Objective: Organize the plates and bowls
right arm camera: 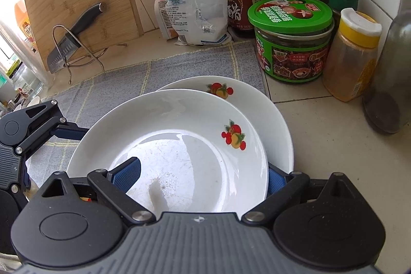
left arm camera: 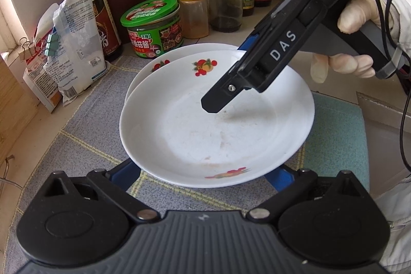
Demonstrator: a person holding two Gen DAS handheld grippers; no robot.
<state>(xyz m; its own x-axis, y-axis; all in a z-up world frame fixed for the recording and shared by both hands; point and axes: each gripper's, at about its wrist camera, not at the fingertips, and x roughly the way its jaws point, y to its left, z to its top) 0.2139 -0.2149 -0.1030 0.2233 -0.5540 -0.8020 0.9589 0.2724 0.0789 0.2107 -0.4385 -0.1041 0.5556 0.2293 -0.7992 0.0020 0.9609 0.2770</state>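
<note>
- The top plate [left arm camera: 213, 125] is sitting over a second plate [left arm camera: 164, 55] on the grey mat [left arm camera: 84, 125], pulled a little toward the near side so the lower one is peeking out behind it.
- The right gripper [right arm camera: 203, 179] is reaching in from the far rim: one blue finger [right arm camera: 128, 173] is lying inside the top plate, the other is showing outside its rim, so the jaws are straddling the rim. Whether they are actually pinching it or only standing around it, I cannot tell.
- The left gripper [left arm camera: 205, 179] is waiting at the near rim, its two blue fingers [left arm camera: 125, 173] spread wide and tucked low under the plate's edge, holding nothing.
- A gloved hand [left arm camera: 354, 43] is working the right tool's handle.
- To my eye the step in hand is stacking: the top plate is being settled squarely onto the lower one.
- The next move is probably asking for a small push toward the back until the rims line up, then a clean release.
- The green-lidded jar [right arm camera: 290, 40], spice shaker [right arm camera: 354, 53] and bottles are crowding just behind the plates, so any push wants to be short and gentle.
</note>
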